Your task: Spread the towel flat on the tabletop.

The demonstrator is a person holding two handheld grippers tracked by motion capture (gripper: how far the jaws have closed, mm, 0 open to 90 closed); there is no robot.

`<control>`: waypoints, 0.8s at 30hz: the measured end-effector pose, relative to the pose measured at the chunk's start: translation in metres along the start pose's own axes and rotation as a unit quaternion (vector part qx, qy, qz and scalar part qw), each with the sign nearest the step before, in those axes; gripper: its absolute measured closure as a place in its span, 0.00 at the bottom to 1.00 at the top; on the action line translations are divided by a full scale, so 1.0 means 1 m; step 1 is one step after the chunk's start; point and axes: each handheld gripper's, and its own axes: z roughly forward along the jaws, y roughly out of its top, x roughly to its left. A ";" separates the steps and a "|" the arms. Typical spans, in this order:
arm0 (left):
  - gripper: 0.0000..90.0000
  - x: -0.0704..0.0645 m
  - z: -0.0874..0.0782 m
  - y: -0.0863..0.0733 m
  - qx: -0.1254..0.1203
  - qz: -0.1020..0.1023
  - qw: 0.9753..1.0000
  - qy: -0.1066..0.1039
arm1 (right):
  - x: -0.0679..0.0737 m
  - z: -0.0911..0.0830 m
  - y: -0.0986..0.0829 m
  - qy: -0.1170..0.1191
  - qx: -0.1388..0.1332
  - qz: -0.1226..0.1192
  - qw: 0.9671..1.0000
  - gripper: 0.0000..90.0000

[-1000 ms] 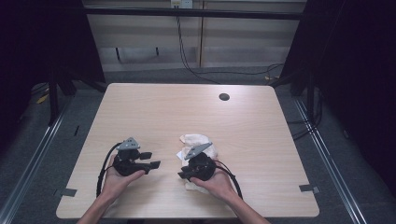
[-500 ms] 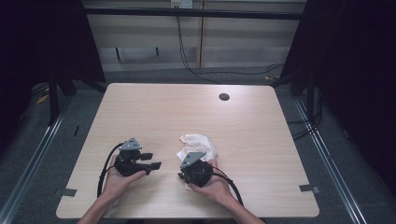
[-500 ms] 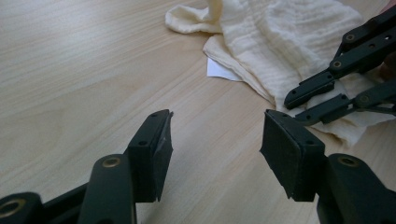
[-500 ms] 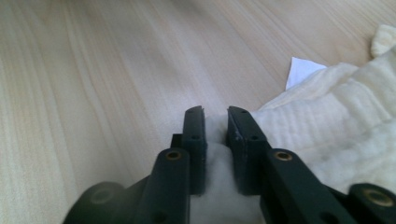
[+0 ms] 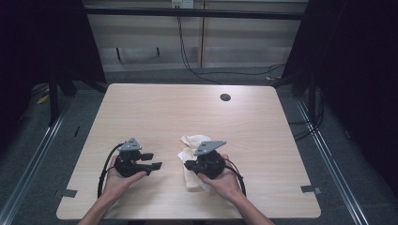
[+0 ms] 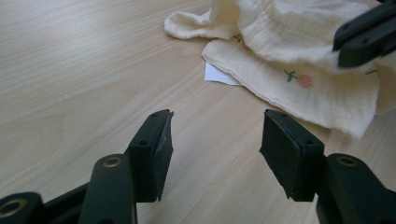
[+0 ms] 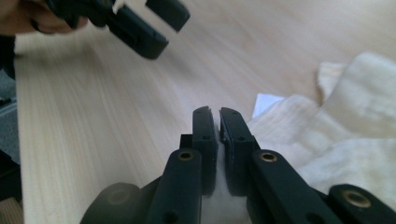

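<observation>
A cream muslin cloth [image 5: 195, 142] with a small flower print lies crumpled on the wooden table [image 5: 178, 112], front centre, with a white tag [image 6: 219, 74] at its edge. My right gripper [image 5: 188, 165] rests over the cloth and points left. Its jaws are shut, with a thin fold of the cloth [image 7: 355, 116] caught between them in the right gripper view [image 7: 217, 113]. My left gripper [image 5: 157, 163] sits to the cloth's left and points at it. It stands open [image 6: 215, 126] over bare wood, a short way from the cloth [image 6: 299, 70].
A dark round grommet hole [image 5: 225, 97] sits near the table's far edge. Bare wood stretches beyond and to both sides of the cloth. The table's front edge is close under both hands. Cables trail on the floor behind the table.
My right gripper dipped toward the front edge, then came back slightly up and to the right, shifting the cloth's folds. The left gripper has stayed put.
</observation>
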 end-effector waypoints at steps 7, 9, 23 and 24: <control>0.48 -0.004 0.005 0.002 0.006 0.006 1.000 -0.006 | -0.013 -0.044 -0.002 -0.031 -0.036 0.011 0.999 0.95; 0.48 -0.005 0.006 0.003 0.006 0.007 1.000 -0.005 | -0.017 -0.054 -0.007 -0.042 -0.039 0.017 0.998 0.95; 0.48 -0.020 0.017 0.018 0.004 0.026 0.999 -0.020 | -0.048 -0.108 -0.065 -0.115 -0.026 0.065 0.991 0.91; 0.48 -0.020 0.018 0.018 0.006 0.029 0.999 -0.021 | -0.050 -0.109 -0.070 -0.114 -0.024 0.072 0.991 0.91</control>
